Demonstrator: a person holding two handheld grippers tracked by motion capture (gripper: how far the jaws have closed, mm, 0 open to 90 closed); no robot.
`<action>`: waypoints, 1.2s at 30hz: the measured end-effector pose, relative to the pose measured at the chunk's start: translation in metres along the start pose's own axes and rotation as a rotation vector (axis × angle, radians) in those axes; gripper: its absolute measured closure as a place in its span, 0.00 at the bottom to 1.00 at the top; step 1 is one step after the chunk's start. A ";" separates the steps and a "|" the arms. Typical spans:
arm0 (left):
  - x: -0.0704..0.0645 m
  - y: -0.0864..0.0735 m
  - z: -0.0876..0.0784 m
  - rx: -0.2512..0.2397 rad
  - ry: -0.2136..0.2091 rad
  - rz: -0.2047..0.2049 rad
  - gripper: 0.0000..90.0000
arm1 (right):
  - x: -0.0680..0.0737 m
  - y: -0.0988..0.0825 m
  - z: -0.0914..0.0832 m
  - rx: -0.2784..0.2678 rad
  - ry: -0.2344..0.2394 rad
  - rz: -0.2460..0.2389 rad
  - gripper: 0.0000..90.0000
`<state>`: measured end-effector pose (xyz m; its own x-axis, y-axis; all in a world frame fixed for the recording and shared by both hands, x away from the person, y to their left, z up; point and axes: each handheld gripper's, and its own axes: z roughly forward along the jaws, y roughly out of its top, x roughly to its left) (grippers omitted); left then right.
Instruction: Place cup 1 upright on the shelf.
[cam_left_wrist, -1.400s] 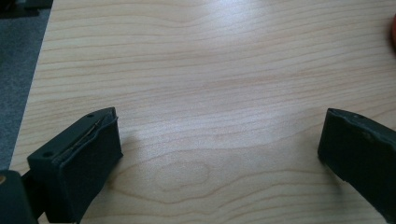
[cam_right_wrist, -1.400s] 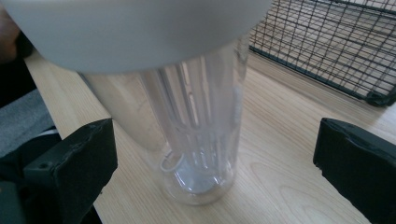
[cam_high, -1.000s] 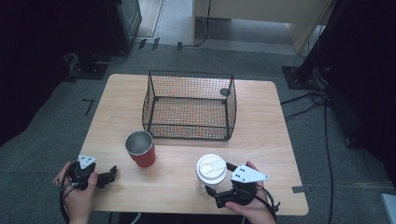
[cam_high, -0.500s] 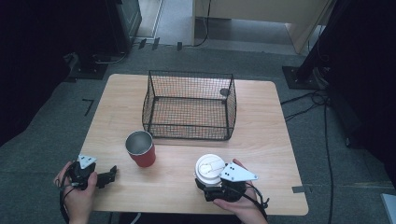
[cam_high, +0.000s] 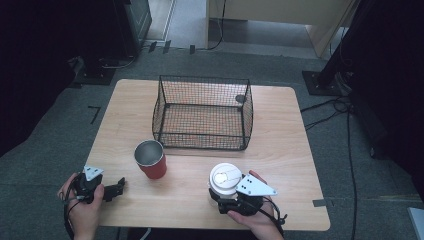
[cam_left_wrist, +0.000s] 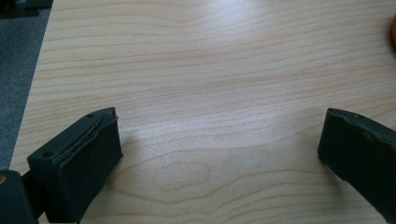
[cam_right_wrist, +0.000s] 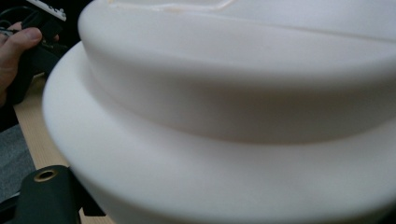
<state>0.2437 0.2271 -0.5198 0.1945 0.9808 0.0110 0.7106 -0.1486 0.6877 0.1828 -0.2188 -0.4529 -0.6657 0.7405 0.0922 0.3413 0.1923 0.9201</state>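
The right tongs (cam_high: 223, 194) sit at the desk's (cam_high: 280, 150) near edge, right of its middle. Their jaws have just been closing, and they now grip the white lidded cup (cam_high: 224, 178) that stands there upright. In the right gripper view the cup's lid (cam_right_wrist: 243, 93) is pressed close against the camera, with one black jaw showing at the lower left, so the cup sits deep between the jaws. The person's right hand (cam_high: 257, 220) holds the tongs from the near side.

The left tongs (cam_high: 119, 188) rest low over the near left corner of the desk, held in the left hand (cam_high: 82, 205). Their jaws stand wide apart with bare wood between them, as the left gripper view shows.

A red cup (cam_high: 150, 159) with a silvery inside stands upright left of the middle, between the two tongs and well apart from both. Behind it a black wire basket (cam_high: 202, 112) stands on the middle of the desk toward the far edge, near the lidded cup without touching it.
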 end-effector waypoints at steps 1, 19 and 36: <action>0.000 0.000 0.000 0.000 0.000 0.000 0.00 | 0.000 0.000 0.000 0.000 0.000 0.000 0.18; 0.000 0.000 0.000 0.000 0.000 0.000 0.00 | -0.008 0.028 -0.006 -0.095 -0.073 0.020 0.18; 0.000 0.000 0.000 -0.001 0.000 -0.001 0.00 | -0.018 0.068 -0.008 -0.170 -0.131 0.005 0.19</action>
<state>0.2437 0.2270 -0.5198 0.1935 0.9810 0.0106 0.7103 -0.1476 0.6883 0.2127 -0.2247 -0.3890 -0.5682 0.8209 0.0571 0.2201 0.0848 0.9718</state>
